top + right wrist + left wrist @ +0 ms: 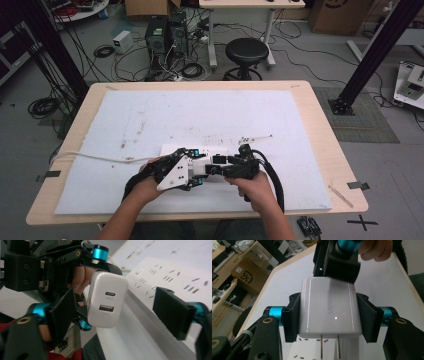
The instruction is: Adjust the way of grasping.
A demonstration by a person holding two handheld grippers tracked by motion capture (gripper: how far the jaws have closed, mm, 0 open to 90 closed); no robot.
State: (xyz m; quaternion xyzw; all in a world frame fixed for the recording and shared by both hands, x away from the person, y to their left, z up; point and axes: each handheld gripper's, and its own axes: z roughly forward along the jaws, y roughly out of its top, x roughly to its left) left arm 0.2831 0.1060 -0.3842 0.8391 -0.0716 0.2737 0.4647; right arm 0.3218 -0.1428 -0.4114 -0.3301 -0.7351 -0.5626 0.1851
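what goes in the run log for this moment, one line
left claw: shut on charger, prongs down | right claw: open, by charger | power strip: on table, under charger | charger: not plugged in

Your left gripper (329, 321) clamps a white UGREEN charger (329, 310) by its two sides, prongs bare and out of any socket. Its end face carries a USB-C port above a USB-A port. Beside it lies a white power strip (172, 280).

White charger (329, 310), black hand-held gripper (329, 315) pads
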